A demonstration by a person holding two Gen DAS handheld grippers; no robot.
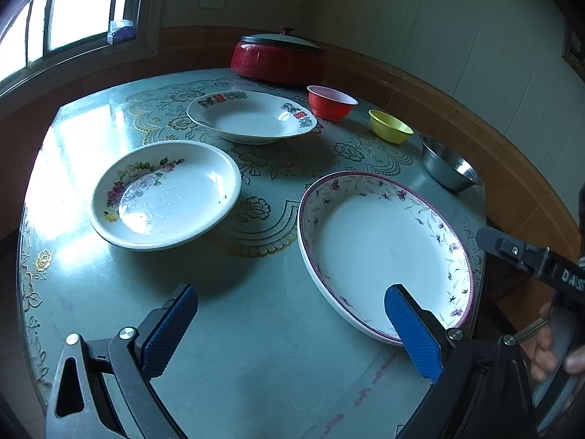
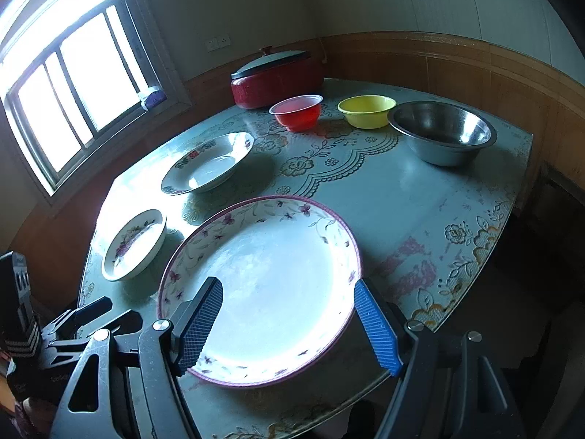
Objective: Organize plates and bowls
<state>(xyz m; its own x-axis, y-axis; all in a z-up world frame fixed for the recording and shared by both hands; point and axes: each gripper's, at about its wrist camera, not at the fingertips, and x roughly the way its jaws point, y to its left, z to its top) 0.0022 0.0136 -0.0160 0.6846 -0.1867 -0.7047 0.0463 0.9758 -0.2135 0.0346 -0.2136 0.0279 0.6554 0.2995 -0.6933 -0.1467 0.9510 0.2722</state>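
Observation:
A large purple-rimmed plate (image 1: pixel 384 241) (image 2: pixel 270 285) lies at the table's near right. My right gripper (image 2: pixel 288 282) hovers open over it, one pad above its left part and the other by its right rim, neither pressing. My left gripper (image 1: pixel 292 289) stands open over bare table, its right finger at that plate's near rim. A rose-patterned plate (image 1: pixel 164 197) (image 2: pixel 133 245) sits to the left, a deep plate with red motifs (image 1: pixel 252 117) (image 2: pixel 208 164) behind it. A red bowl (image 1: pixel 331 102) (image 2: pixel 297 111), a yellow bowl (image 1: pixel 389 126) (image 2: pixel 366 109) and a steel bowl (image 1: pixel 449 164) (image 2: pixel 442 133) line the far right.
A red pot with a lid (image 1: pixel 278 56) (image 2: pixel 274 80) stands at the table's far edge by the wall. The round table (image 1: pixel 256 347) has a glass top over floral cloth. A window fills the left wall. A hand (image 1: pixel 544 347) holds the right gripper.

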